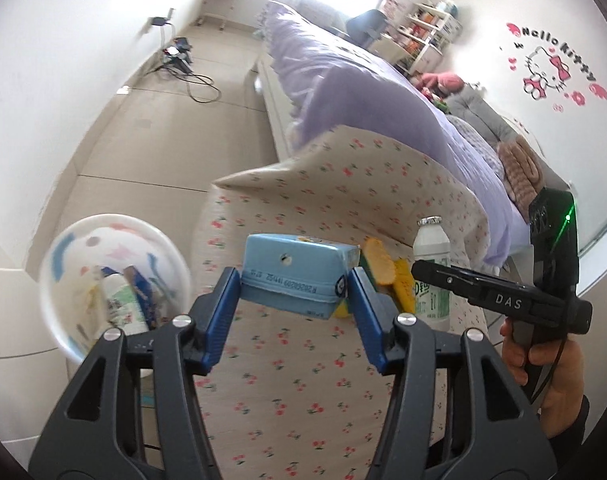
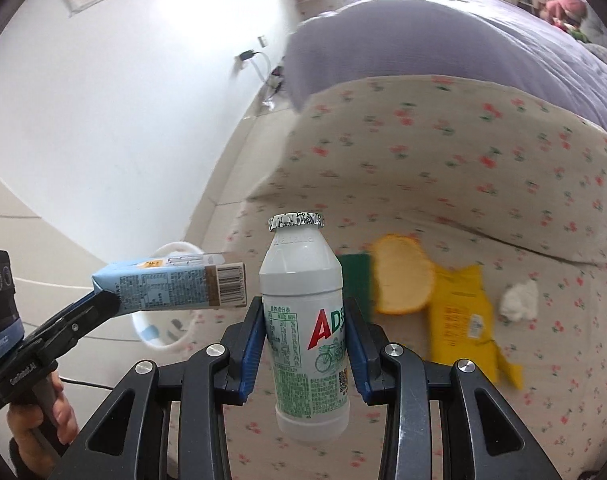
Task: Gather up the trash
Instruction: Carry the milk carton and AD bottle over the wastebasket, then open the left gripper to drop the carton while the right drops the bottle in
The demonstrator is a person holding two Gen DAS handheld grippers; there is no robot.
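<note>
Left wrist view first: the left gripper (image 1: 294,285) is clamped across a pale blue drink carton (image 1: 299,270), pads pressing its two sides, the carton's long axis running away from the camera and roughly level. Down and to the left of that carton sits the white trash bin (image 1: 115,284), round mouth facing up, with what looks like a bottle and wrappers already inside, though blur makes the contents hard to call. So the bin lies to the left of the tongs and below them, and the left hand is clearly the nearer of the two.

Over on the right wrist view, the right gripper (image 2: 305,344) is closed on a white yogurt bottle (image 2: 303,328), upright with its foil cap on top, gripped around the label. From here the bin (image 2: 167,320) peeks out behind the carton (image 2: 171,286), well to the left of the bottle, so this hand has farther to travel.

Both grippers tilt downward over the cherry-print blanket (image 2: 463,160). Still lying on it beyond the bottle: a yellow wrapper (image 2: 459,312), a yellow sponge (image 2: 401,280) and a crumpled white tissue (image 2: 519,300).
</note>
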